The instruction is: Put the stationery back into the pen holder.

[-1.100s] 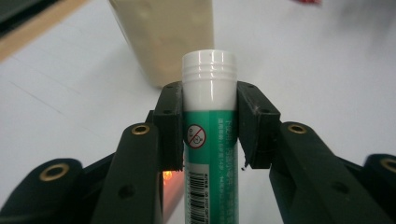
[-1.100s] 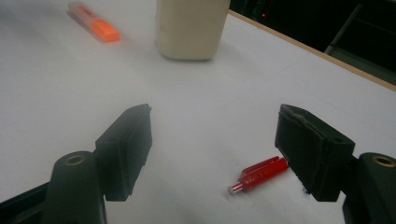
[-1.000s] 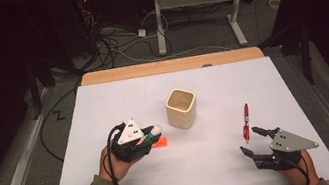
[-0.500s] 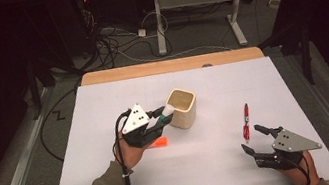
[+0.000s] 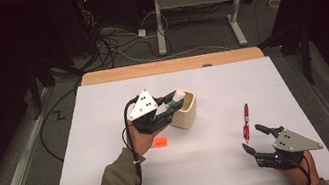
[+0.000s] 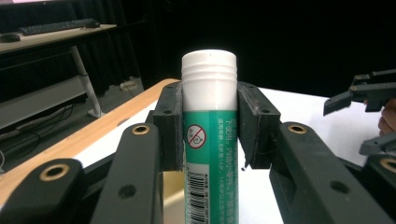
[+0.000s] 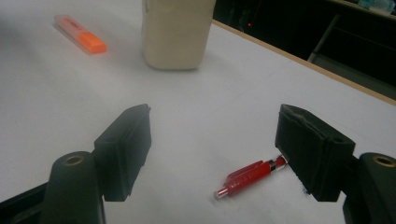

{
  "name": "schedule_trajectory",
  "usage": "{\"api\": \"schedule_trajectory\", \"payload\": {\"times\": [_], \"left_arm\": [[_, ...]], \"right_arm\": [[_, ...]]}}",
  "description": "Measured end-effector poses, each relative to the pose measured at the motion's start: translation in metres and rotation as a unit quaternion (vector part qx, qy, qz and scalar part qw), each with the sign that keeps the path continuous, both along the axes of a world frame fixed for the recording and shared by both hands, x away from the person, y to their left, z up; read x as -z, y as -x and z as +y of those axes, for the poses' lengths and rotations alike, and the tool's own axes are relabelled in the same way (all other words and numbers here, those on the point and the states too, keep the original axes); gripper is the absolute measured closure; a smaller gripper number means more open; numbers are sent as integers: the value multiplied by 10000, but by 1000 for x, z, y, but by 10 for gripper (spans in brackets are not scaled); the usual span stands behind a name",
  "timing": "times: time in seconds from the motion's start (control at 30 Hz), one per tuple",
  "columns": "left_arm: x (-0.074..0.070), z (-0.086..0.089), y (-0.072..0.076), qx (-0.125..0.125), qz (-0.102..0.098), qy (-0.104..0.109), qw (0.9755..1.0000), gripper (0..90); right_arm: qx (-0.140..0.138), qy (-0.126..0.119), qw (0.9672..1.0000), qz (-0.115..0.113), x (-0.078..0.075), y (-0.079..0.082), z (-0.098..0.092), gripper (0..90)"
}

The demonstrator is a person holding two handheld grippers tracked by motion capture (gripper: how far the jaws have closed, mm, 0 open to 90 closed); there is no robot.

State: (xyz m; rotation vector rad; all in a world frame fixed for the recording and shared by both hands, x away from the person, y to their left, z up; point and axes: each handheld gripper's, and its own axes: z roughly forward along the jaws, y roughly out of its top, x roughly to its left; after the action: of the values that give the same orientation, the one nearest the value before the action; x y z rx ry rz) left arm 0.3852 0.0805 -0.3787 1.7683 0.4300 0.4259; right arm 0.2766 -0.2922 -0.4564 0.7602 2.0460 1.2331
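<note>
Glue stick, green-labelled with a white ribbed cap, sits pinched between the jaws of the left gripper; in the left gripper view both black pads press flat against its sides just below the cap. From the high view the stick's white end hangs over the near rim of the cup, and the gripper is tilted toward the cup from its left. The cup is cream-coloured with rounded corners, standing upright near the middle of the worktop, which is covered in white with a wooden strip along its far edge.

An orange highlighter lies flat on the worktop just by the left hand, near the cup's base; the right gripper view shows it to the left of the cup.

Right gripper rests low at the near right part of the worktop, its jaws spread wide with nothing between the pads. A red pen lies on the white surface just beyond its tips, well apart from the cup. In the right gripper view the pen lies near the right-hand jaw, its far end just beside that pad; whether they touch I cannot tell.
</note>
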Motion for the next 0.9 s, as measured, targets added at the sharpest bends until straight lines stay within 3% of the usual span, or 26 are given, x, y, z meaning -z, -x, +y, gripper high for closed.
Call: {"api": "schedule_trajectory", "payload": {"times": [0.57,0.73,0.9], "left_arm": [[8,-29,-33,20,27,189,9998,631],[11,-38,-42,-17,-24,159,9999,631],[20,-42,-50,-64,51,116,9999,630]], "right_arm": [[-40,7,10000,24,1,-1,0,273],[-72,22,10000,36,2,-1,0,274],[-95,32,9999,55,2,-1,1,275]]}}
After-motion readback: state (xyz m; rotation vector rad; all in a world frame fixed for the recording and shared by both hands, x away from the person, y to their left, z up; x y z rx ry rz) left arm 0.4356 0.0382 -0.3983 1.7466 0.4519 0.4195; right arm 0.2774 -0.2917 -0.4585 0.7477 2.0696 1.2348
